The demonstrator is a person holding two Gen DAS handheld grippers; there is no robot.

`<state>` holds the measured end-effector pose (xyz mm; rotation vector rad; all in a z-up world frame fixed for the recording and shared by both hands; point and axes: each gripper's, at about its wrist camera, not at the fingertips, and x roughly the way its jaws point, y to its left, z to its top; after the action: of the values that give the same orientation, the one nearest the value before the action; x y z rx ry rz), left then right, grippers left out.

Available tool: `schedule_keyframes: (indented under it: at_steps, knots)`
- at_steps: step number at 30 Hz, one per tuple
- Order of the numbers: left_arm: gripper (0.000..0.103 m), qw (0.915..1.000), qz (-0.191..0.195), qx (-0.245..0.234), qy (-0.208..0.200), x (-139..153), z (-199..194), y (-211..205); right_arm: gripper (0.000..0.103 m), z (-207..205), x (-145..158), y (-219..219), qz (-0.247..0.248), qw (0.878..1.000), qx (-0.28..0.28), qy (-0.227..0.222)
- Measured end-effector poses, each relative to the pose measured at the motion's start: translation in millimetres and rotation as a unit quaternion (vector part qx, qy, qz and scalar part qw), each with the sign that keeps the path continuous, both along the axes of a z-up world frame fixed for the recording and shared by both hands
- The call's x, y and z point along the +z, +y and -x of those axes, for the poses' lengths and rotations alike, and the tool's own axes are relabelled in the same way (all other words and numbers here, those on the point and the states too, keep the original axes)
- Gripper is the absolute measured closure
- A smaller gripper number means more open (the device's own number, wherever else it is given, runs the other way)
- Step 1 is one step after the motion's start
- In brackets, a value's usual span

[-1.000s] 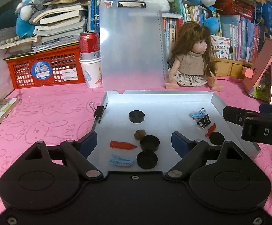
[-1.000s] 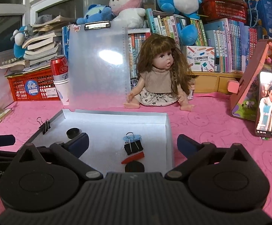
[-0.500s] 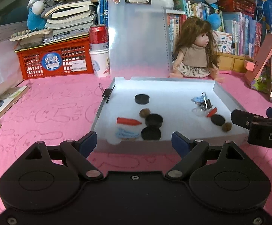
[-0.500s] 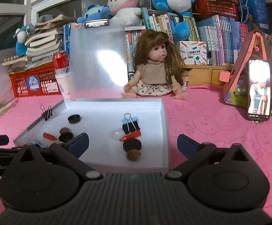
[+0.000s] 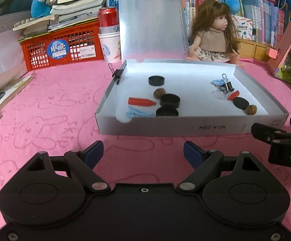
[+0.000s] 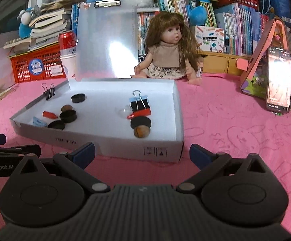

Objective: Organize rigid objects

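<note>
Both tongs, left point(image 5: 143, 150) and right point(image 6: 142, 152), wide and empty; reach ahead over white box point(image 5: 185, 127) wall, then pinch walnut point(image 6: 141, 131) squarely.

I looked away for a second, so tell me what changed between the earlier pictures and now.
Both tongs pulled back from the white box: a second ago they reached over its floor, now the left tongs and right tongs hang over the pink cloth in front of its near wall. Both remain open and empty. Nothing was grasped or released. The discs, nuts, red pieces and clips inside kept their places.
</note>
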<state>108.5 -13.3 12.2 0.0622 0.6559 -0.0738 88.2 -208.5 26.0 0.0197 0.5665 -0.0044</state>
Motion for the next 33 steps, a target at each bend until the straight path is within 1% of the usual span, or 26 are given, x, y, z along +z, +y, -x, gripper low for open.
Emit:
schedule_keyframes:
  at_steps: [3, 7, 11, 15, 18, 21, 33]
  knots:
    - [0.016, 0.9999, 0.006, 0.005, 0.010, -4.5, -1.0, 2.0, 0.000, -0.6, -4.8, 0.5, -0.001, 1.000, -0.003, 0.011]
    - [0.013, 0.9999, 0.011, 0.006, 0.007, -6.2, -1.1, 4.5, 0.000, -1.0, -6.5, -0.4, -0.004, 1.000, -0.003, 0.018]
    - [0.010, 0.9998, 0.015, 0.008, 0.006, -7.7, -1.5, 6.4, 0.000, -4.3, -9.7, 1.2, -0.001, 0.999, 0.007, 0.035]
    - [0.009, 0.9999, 0.015, 0.006, 0.004, -8.3, -1.1, 6.7, 0.000, -6.8, -11.8, 5.3, 0.010, 0.999, 0.015, 0.049]
    - [0.007, 0.9998, 0.016, 0.003, 0.005, -8.5, -1.7, 6.5, 0.000, -6.4, -11.9, 6.4, 0.014, 0.999, 0.015, 0.049]
    - [0.000, 0.9998, 0.018, -0.005, 0.009, -9.4, -3.6, 5.5, 0.000, -6.3, -11.9, 5.8, 0.011, 0.999, 0.014, 0.050]
    - [0.000, 0.9998, 0.021, -0.003, 0.007, -10.4, -4.0, 5.0, 0.000, -6.6, -11.7, 5.7, 0.011, 0.999, 0.014, 0.050]
